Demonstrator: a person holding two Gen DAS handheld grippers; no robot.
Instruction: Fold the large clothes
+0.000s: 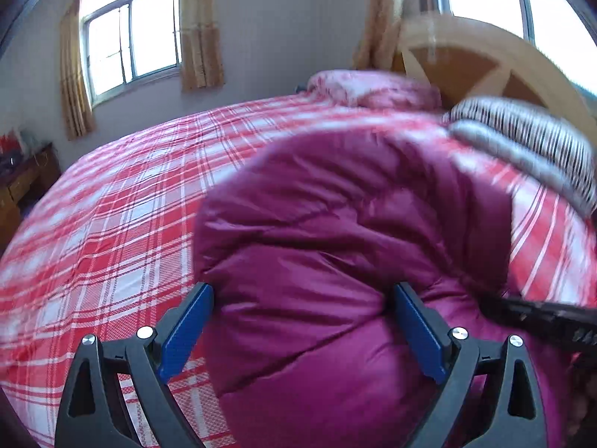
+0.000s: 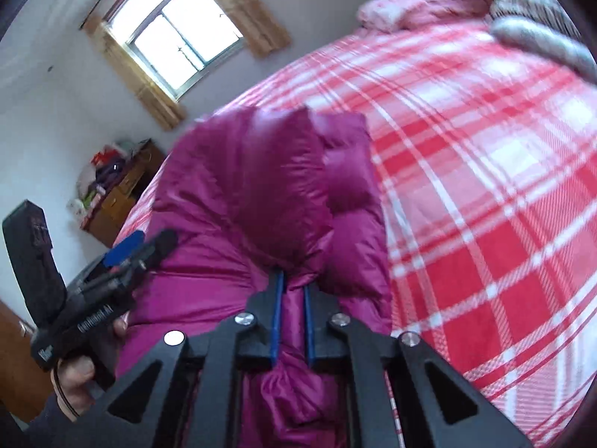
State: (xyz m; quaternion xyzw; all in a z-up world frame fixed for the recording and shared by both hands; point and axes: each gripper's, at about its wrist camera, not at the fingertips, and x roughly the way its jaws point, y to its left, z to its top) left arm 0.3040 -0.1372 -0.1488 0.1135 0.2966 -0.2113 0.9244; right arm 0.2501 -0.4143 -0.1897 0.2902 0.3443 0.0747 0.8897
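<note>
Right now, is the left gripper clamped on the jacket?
No, the left gripper is wide open, its blue pads straddling the magenta puffer jacket.

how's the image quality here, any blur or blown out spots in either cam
Left wrist view: the window is blown out white, and the purple jacket and striped pillow are smeared by motion blur, while the open left hand-held gripper stays sharp. Right wrist view: fisheye bends the plaid bed, the window is overexposed, and the right hand-held gripper, pinching the jacket, is crisp.
</note>
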